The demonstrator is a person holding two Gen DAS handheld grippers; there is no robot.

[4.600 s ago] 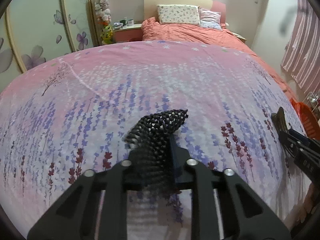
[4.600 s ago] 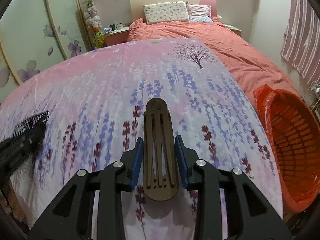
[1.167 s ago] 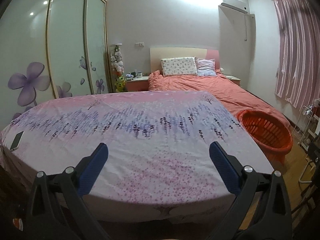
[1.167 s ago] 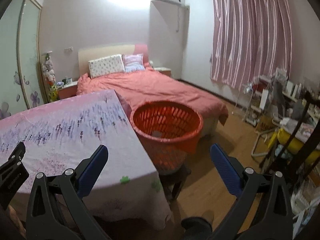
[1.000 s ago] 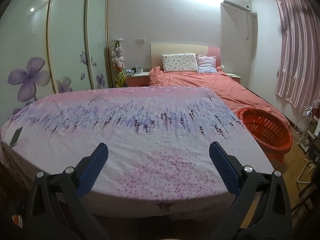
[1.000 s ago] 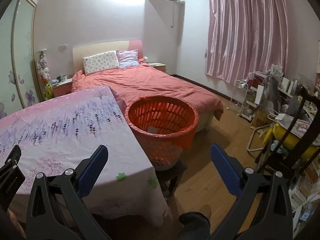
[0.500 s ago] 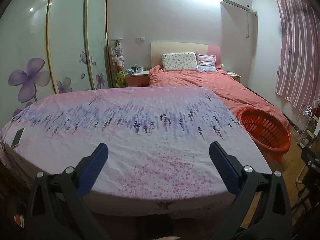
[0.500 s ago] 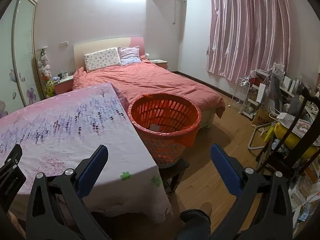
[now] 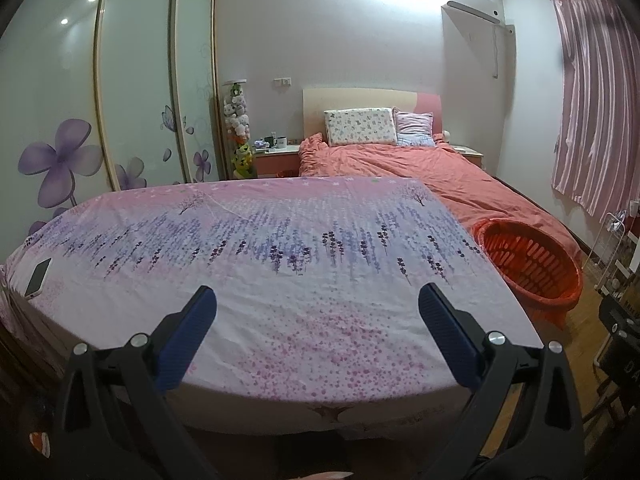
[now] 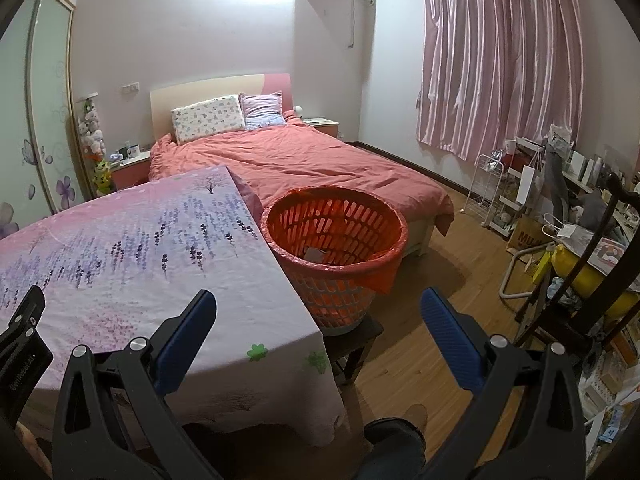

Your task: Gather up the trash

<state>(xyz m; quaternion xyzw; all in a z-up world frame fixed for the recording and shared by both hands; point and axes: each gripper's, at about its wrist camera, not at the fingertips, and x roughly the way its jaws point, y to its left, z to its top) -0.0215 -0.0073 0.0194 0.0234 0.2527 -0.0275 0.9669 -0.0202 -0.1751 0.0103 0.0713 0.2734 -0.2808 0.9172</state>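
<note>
Desk (image 9: pixel 304 280) bare to its edges but a phone (image 9: pixel 38 278) at left edge. Both tools, left (image 9: pixel 318 330) and right (image 10: pixel 318 330), wide and empty; mesh and brown strip held earlier are gone. Basket (image 10: pixel 336 216) off right edge.

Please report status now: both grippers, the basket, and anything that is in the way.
Left gripper open, empty. Right gripper open, empty. Orange basket on a stool beside the covered table, something flat inside. Phone at table's left edge; nothing blocking.

A home bedroom; a made bed (image 10: pixel 304 160) with pillows (image 10: pixel 208 118), pink curtains (image 10: pixel 500 60), sliding wardrobe doors (image 9: pixel 136 92).
</note>
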